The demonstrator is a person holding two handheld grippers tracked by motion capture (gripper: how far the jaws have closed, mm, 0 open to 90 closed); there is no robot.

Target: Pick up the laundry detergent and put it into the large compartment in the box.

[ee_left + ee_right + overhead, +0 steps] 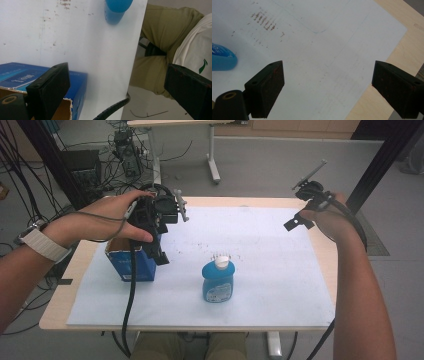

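A blue bottle (218, 281) with a white cap stands upright near the middle of the white sheet (270, 270). To its left stands an open-topped blue cardboard box (131, 264). My left gripper (162, 235) hovers over the box's right rim, held in a hand. In the left gripper view the left gripper (116, 72) is open with nothing between its jaws; the box (76, 82) lies below and the bottle (116, 10) farther off. My right gripper (302, 212) is raised over the table's far right corner. It is open and empty (327, 67), with the bottle (222, 60) at the left edge.
The wooden table (345, 270) shows bare edges around the sheet. Brown smudges (264, 21) mark the sheet. The left gripper's cable (131, 295) hangs down in front of the box. The person's trousers (160, 37) sit at the near edge. Cables and equipment (125, 155) lie on the floor behind.
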